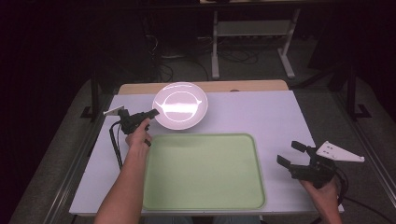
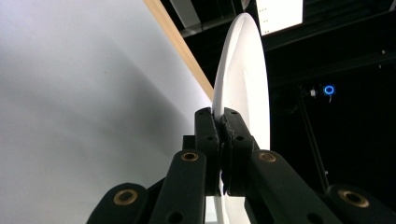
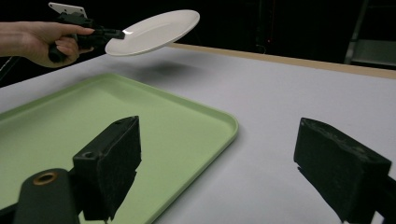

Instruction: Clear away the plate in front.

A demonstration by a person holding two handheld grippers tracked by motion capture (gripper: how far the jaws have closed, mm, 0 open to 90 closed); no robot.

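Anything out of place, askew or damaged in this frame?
Nothing stands out. The white plate is off the table, tilted slightly, its rim clamped in the left gripper; its shadow falls on the table. The green tray lies square and bare. The right gripper waits open.

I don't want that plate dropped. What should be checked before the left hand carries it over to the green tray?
1. Left gripper shut on the plate rim: ok.
2. Plate lifted off the table, shadow beneath it: ok.
3. Grip depth: fingers pinch the rim edge alone, plate hangs out sideways: not ok, may tip.
4. Green tray bare to receive it: ok.
5. Right gripper open, off to the tray's right side, out of the path: ok.
6. Plate underside clean: cannot tell.
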